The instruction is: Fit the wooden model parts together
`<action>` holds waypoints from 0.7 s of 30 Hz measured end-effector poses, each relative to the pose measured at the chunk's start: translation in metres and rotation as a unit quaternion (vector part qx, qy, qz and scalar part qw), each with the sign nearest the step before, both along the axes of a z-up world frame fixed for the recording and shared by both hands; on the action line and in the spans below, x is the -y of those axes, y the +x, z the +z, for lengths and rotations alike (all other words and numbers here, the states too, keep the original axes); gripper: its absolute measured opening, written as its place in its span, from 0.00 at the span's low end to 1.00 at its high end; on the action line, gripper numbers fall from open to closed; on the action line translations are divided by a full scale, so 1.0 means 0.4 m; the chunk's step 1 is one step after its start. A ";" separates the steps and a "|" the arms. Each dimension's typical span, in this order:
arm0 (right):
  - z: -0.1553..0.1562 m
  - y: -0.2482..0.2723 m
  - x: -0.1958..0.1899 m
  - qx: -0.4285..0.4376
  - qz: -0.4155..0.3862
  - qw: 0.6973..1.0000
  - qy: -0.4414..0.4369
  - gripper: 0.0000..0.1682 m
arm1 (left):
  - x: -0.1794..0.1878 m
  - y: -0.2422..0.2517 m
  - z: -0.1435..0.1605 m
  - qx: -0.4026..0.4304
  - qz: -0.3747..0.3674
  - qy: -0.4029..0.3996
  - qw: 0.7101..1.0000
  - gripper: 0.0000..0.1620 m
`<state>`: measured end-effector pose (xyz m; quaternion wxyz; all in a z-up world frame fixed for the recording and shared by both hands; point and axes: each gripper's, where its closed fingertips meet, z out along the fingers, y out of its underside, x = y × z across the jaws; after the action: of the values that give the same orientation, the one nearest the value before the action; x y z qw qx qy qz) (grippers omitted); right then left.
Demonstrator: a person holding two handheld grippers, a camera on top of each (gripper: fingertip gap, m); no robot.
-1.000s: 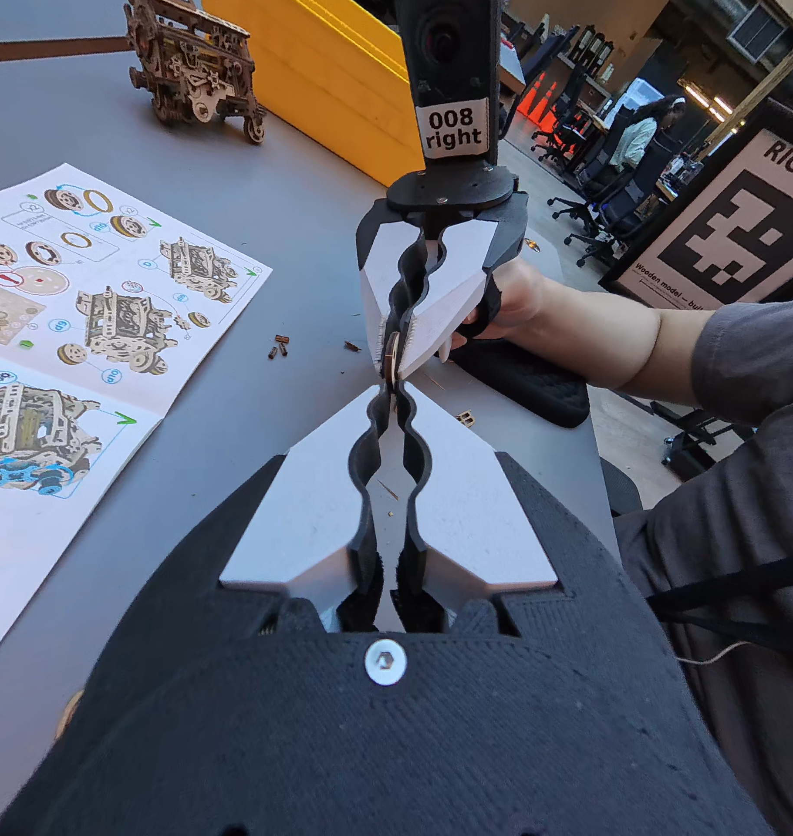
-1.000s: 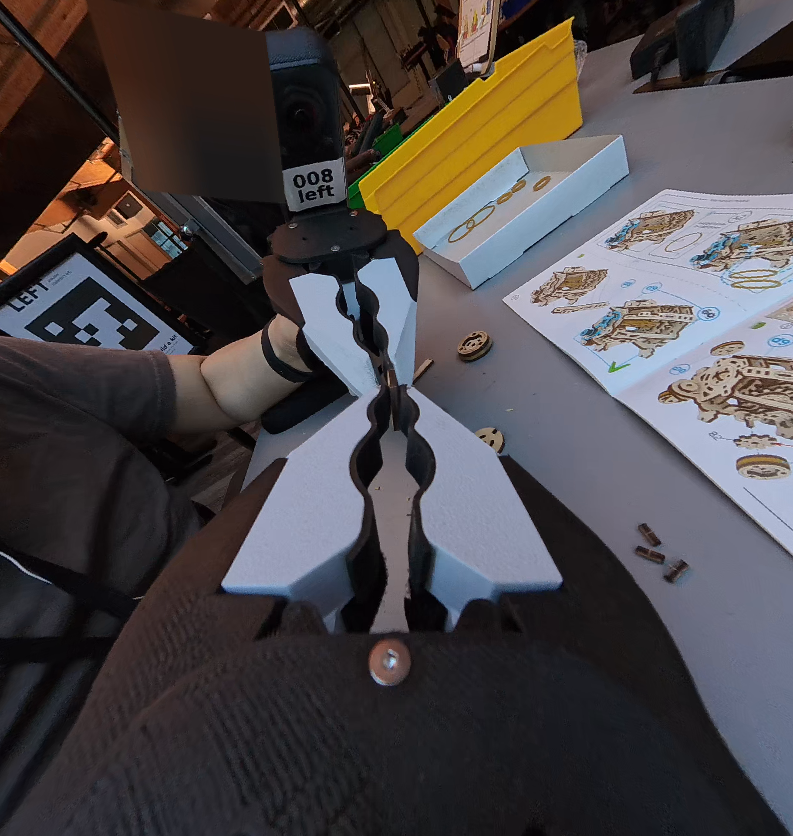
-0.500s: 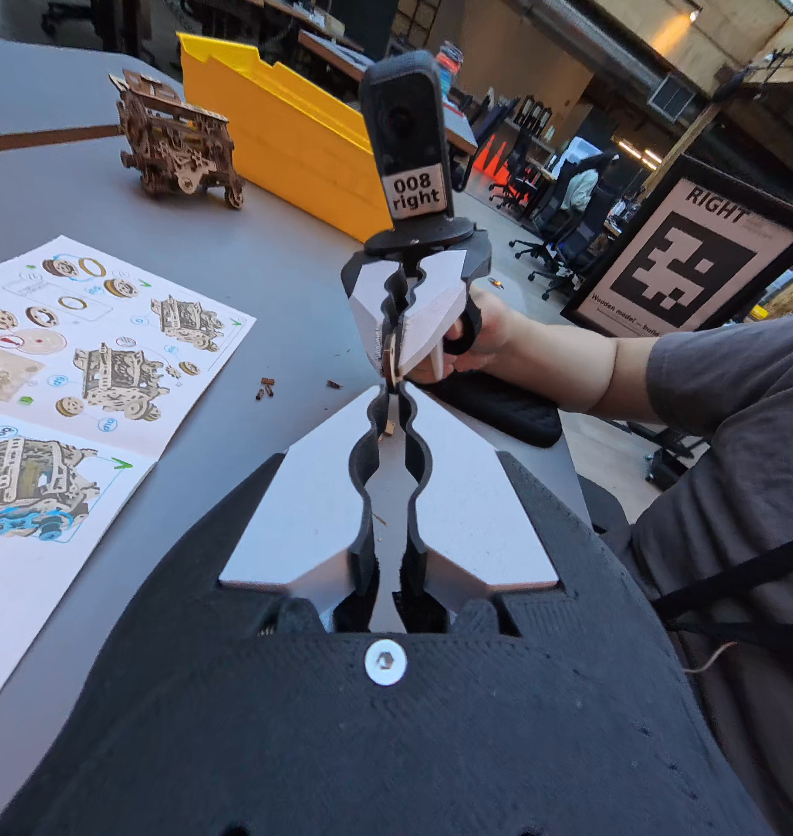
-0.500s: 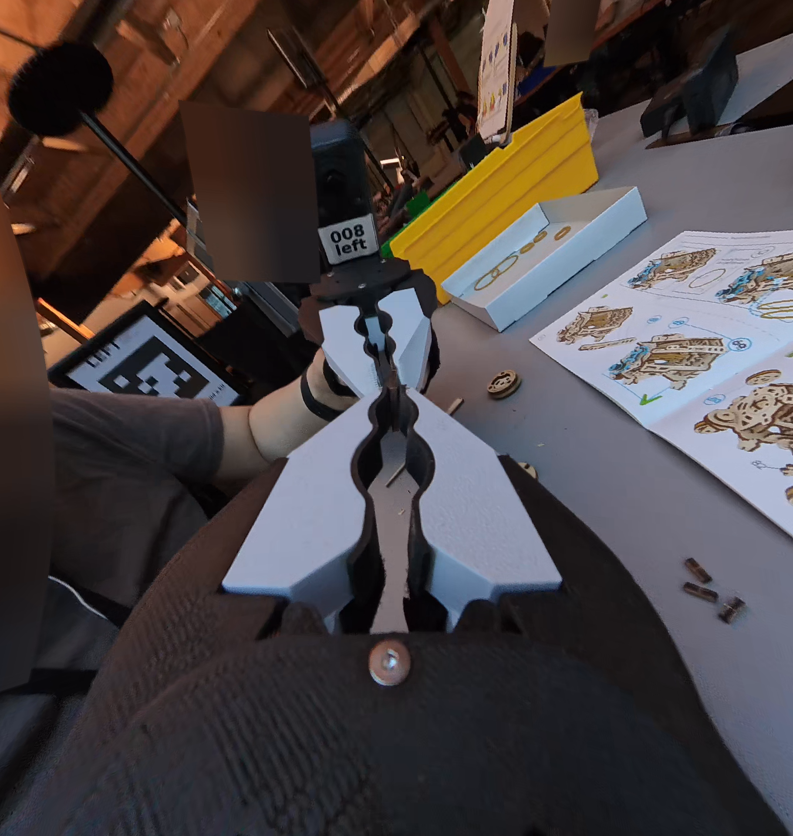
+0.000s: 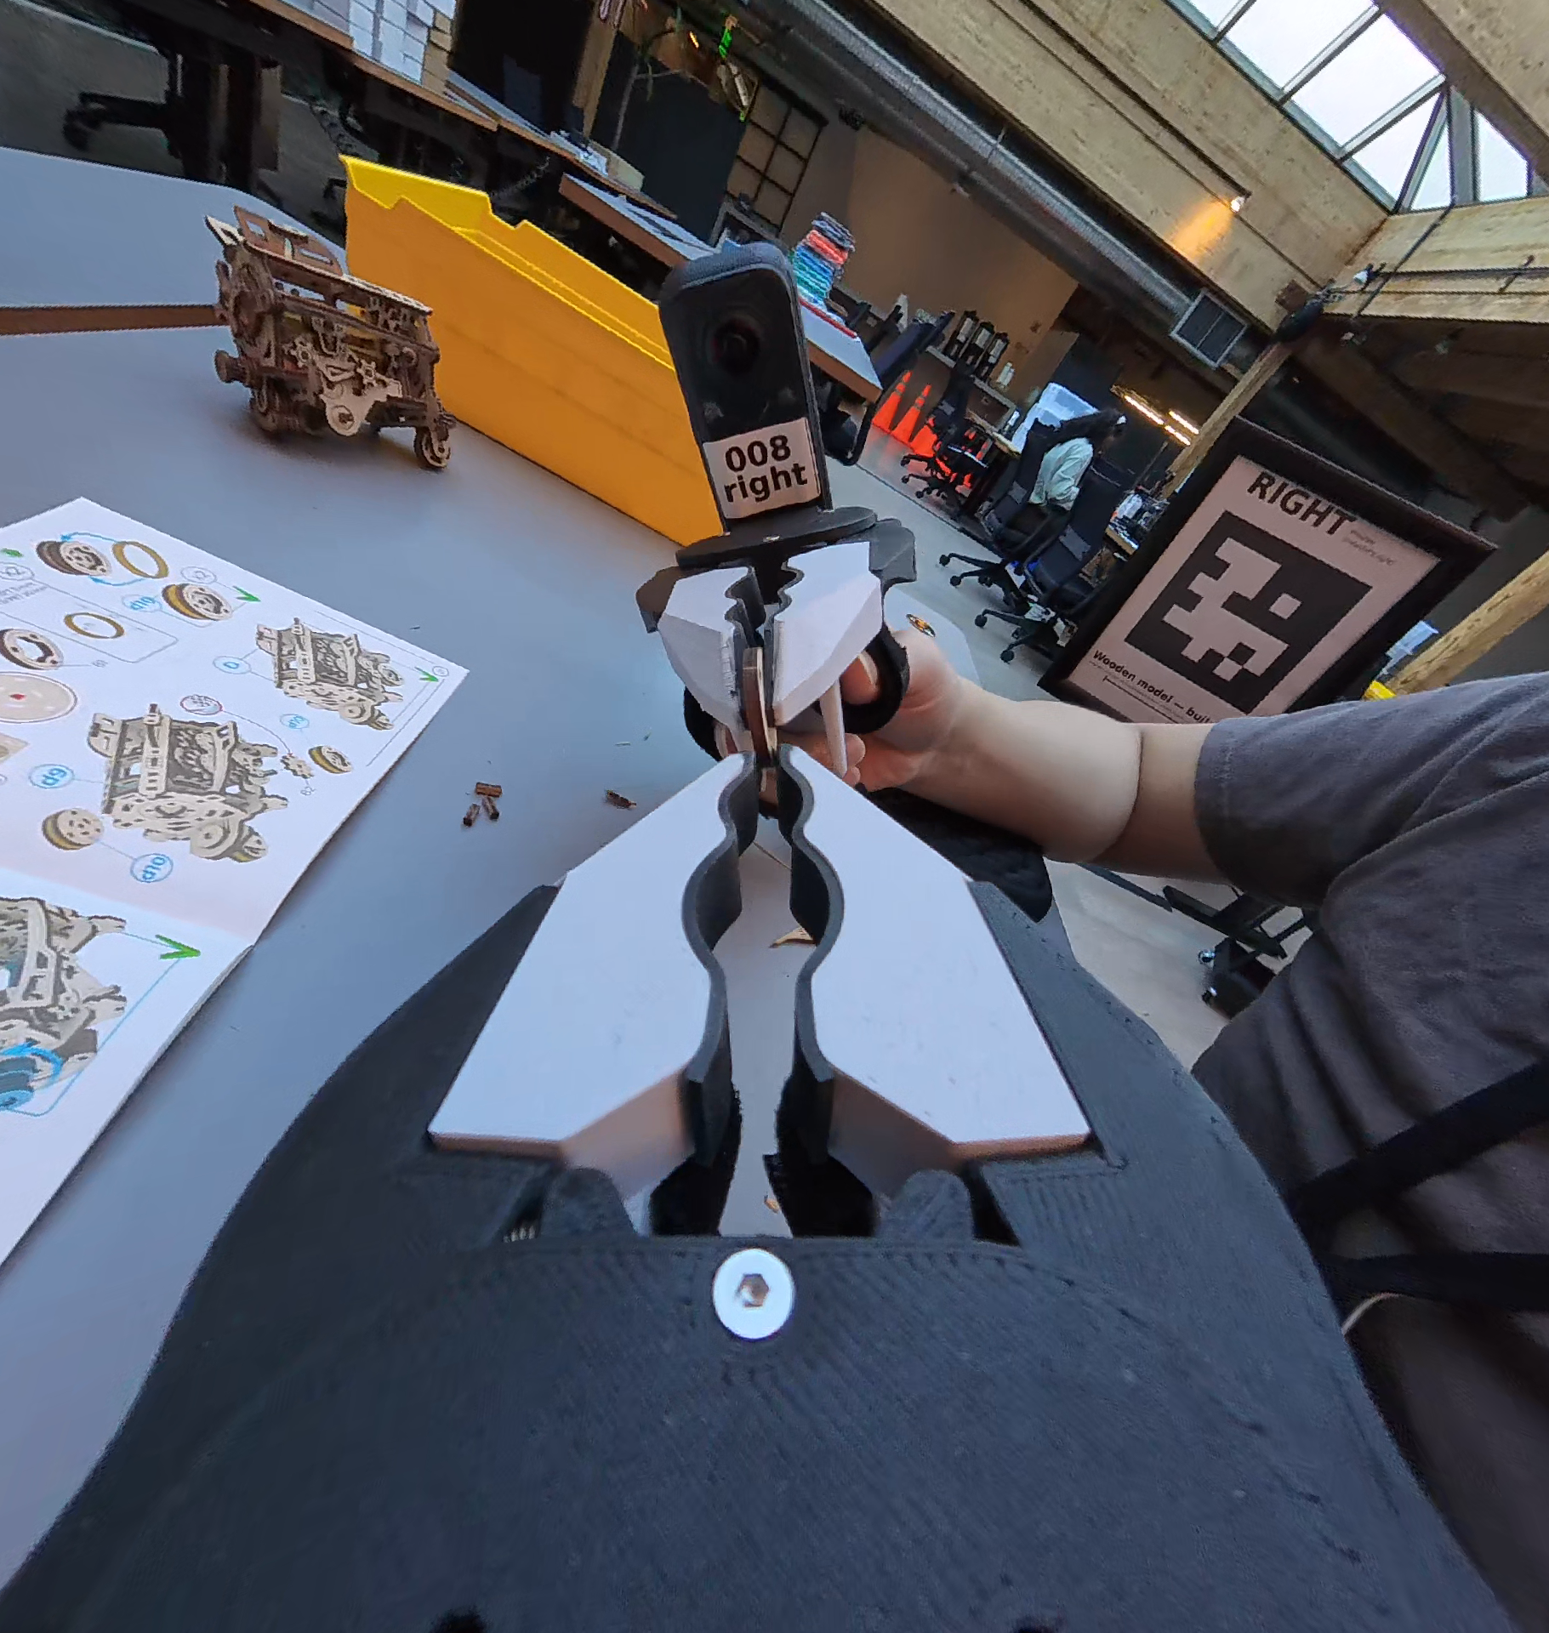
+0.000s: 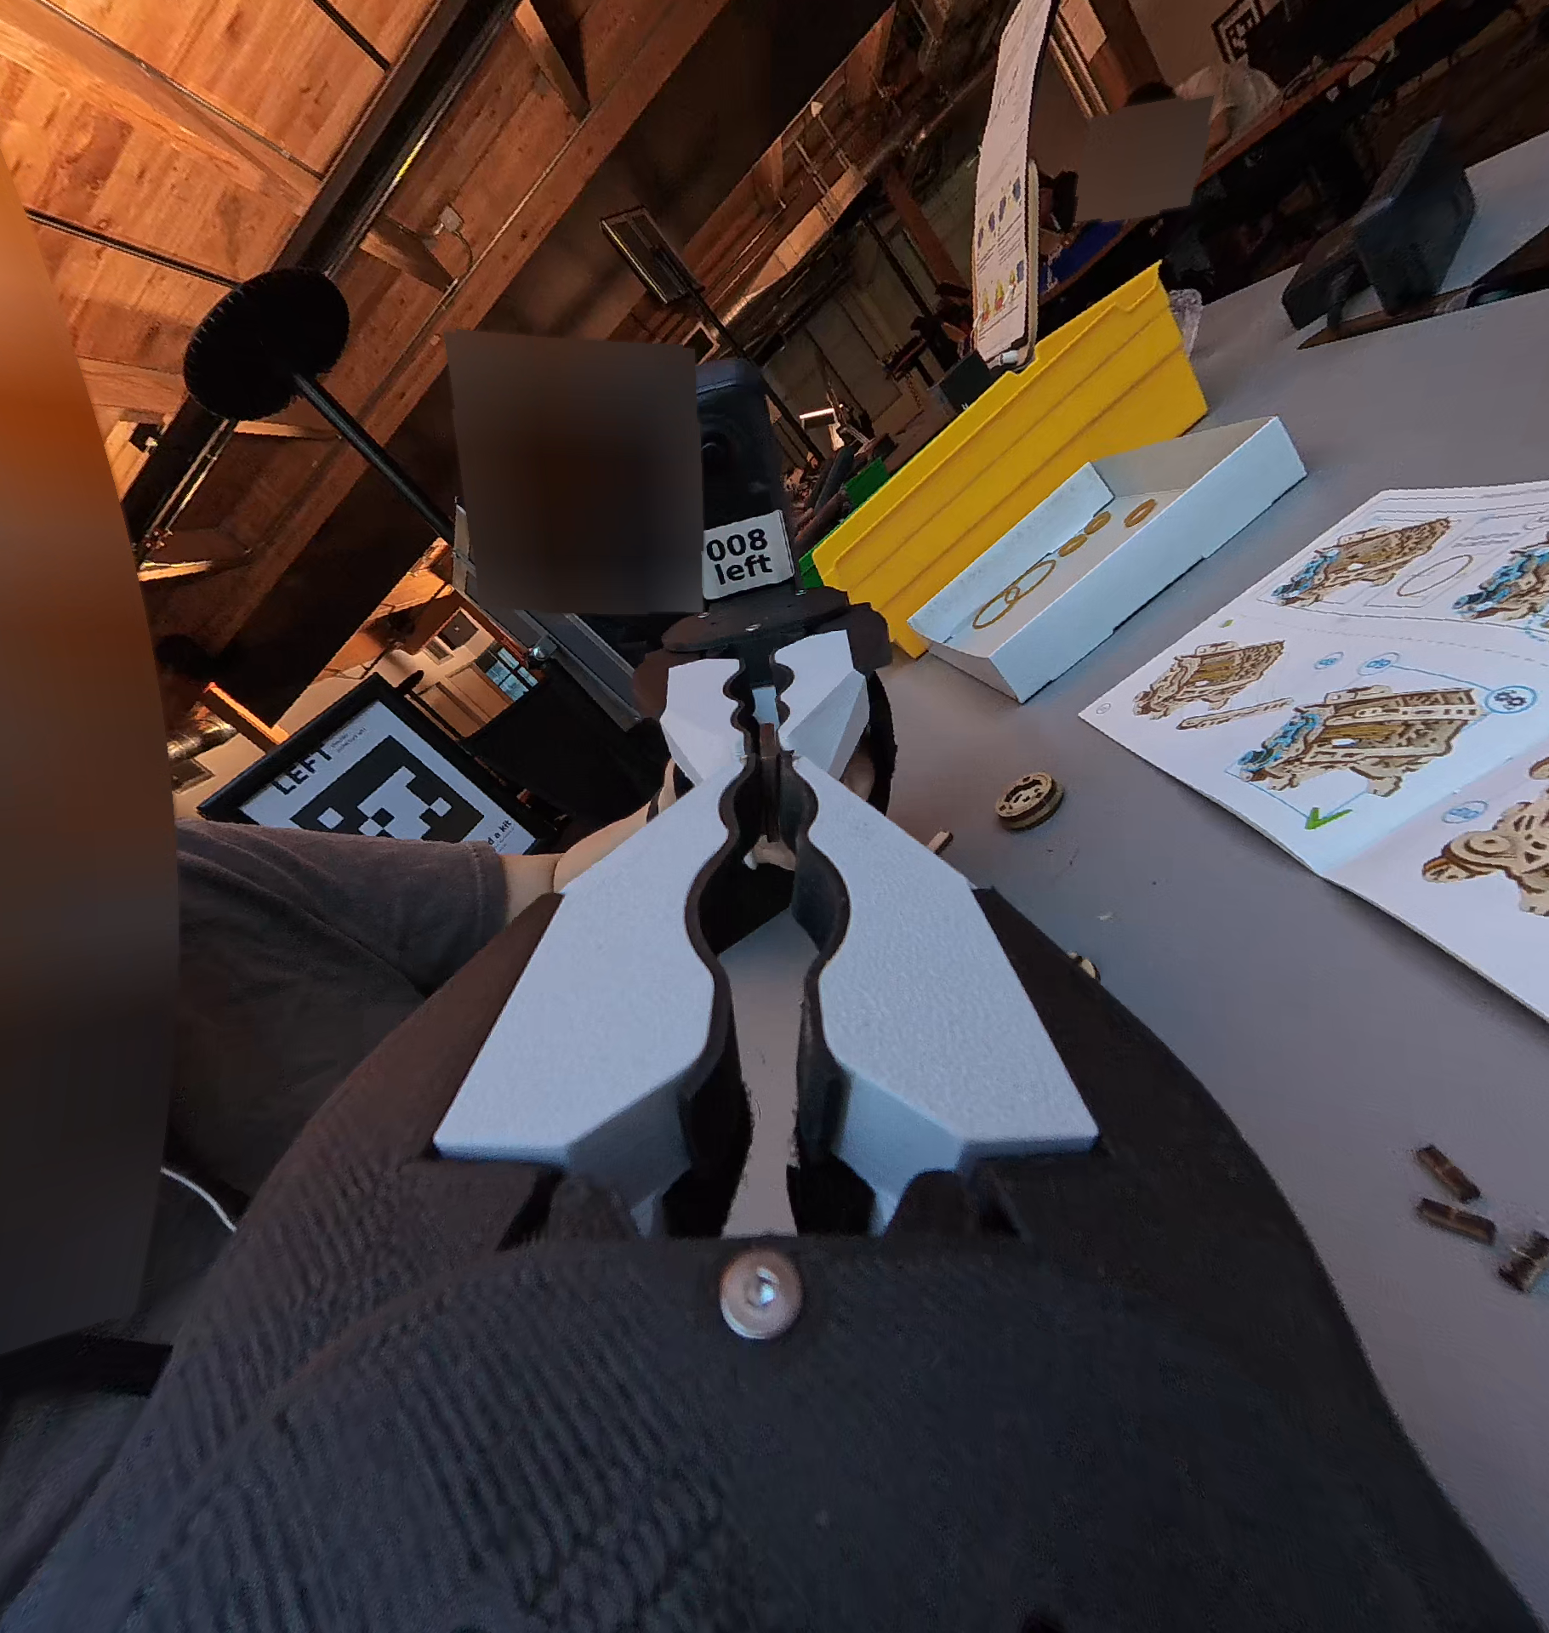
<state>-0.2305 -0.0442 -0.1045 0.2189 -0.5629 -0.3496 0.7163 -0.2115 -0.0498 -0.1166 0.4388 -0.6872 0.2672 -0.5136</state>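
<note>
While the two grippers meet tip to tip above the grey counter (image 5: 523,565), the right gripper (image 5: 757,751) pinches a round wooden disc (image 5: 755,702) on its edge, and the left gripper (image 5: 760,778) has its fingers pressed nearly together, maybe on a tiny peg that is too small to see well. If the tips are not lined up, the disc could twist, pop out, and drop among the small bits (image 6: 1473,1219) below.

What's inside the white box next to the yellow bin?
The white box holds thin wooden rings and small round wooden pieces. Its near wall hides part of the floor, so more could lie there.
</note>
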 end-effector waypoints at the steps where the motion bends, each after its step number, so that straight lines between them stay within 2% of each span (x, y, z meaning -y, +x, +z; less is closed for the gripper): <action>1: 0.005 0.001 0.000 -0.005 0.000 1.000 0.000 0.00 | 0.000 0.000 0.004 0.000 0.001 0.005 1.000 0.00; 9: -0.001 -0.002 -0.001 -0.008 -0.004 1.000 0.008 0.00 | -0.001 -0.005 0.001 0.019 -0.011 -0.009 1.000 0.00; 21: -0.035 -0.003 0.009 0.025 0.005 1.000 0.013 0.01 | 0.006 -0.008 -0.022 0.000 -0.029 -0.035 0.999 0.00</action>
<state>-0.2318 -0.0477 -0.1185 0.2139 -0.5762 -0.3671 0.6982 -0.2147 -0.0523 -0.1253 0.3994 -0.6942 0.2689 -0.5349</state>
